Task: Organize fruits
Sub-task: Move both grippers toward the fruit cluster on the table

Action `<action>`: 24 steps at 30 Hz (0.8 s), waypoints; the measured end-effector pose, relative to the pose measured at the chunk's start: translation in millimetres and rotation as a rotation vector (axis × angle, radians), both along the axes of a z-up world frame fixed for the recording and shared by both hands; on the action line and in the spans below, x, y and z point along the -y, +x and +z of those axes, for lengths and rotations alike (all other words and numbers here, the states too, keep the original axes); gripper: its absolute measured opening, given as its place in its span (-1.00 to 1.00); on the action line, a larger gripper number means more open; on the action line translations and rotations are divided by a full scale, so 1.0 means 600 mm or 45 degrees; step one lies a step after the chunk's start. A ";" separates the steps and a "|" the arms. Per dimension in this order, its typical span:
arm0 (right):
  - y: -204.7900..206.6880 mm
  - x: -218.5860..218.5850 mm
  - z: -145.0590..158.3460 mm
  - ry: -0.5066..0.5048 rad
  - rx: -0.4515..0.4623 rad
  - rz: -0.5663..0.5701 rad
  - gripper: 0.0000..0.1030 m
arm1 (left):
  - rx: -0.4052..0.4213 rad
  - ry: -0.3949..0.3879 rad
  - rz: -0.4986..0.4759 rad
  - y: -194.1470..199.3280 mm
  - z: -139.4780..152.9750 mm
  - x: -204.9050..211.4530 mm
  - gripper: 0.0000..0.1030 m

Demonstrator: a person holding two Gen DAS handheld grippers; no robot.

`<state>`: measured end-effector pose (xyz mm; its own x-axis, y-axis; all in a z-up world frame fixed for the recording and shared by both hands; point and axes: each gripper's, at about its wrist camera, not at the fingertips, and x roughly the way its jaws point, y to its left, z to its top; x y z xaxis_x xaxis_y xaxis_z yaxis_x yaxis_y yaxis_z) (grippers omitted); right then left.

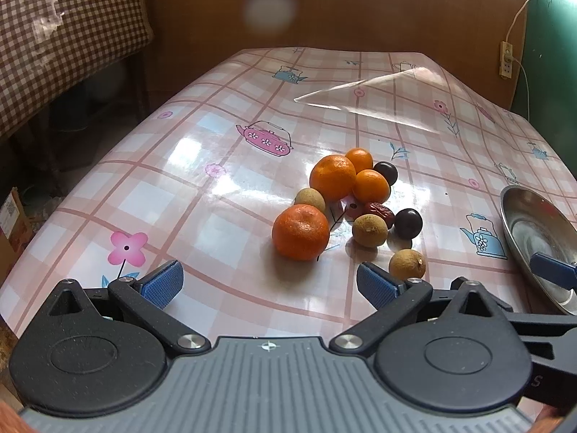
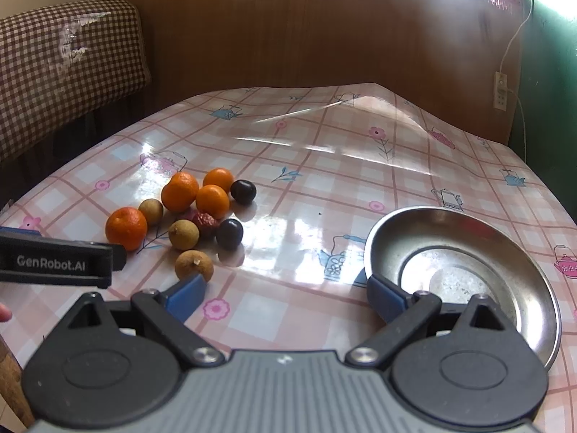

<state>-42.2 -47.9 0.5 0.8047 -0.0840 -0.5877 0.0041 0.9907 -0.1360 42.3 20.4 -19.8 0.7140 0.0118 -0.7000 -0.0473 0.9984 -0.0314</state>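
A cluster of fruit lies mid-table: several tangerines, the nearest one (image 1: 300, 231) (image 2: 126, 228) in front, three tan longans (image 1: 406, 264) (image 2: 194, 265), two dark plums (image 1: 408, 222) (image 2: 229, 234) and a red jujube (image 1: 378, 212) (image 2: 206, 223). A steel bowl (image 1: 519, 223) (image 2: 389, 238) sits empty at the right. My left gripper (image 1: 268, 283) is open just short of the nearest tangerine. My right gripper (image 2: 286, 294) is open too, its right pad (image 2: 384, 297) at the bowl's near rim and its left pad (image 2: 185, 294) beside the nearest longan.
The table wears a glossy pink checked cloth (image 1: 223, 187) (image 2: 306, 195) with teapot prints. A brown checked cushion (image 1: 61, 36) (image 2: 61, 61) lies past the left edge, a wooden panel (image 2: 306, 29) behind. The left gripper's black body (image 2: 57, 261) reaches in at the right view's left side.
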 end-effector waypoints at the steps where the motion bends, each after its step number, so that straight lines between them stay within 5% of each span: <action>1: 0.001 -0.001 -0.001 -0.001 -0.002 0.002 0.89 | 0.000 -0.001 0.001 0.000 0.000 0.000 1.00; 24: 0.019 -0.017 -0.014 0.015 -0.022 0.053 0.83 | -0.010 0.005 -0.012 0.026 -0.009 -0.002 1.00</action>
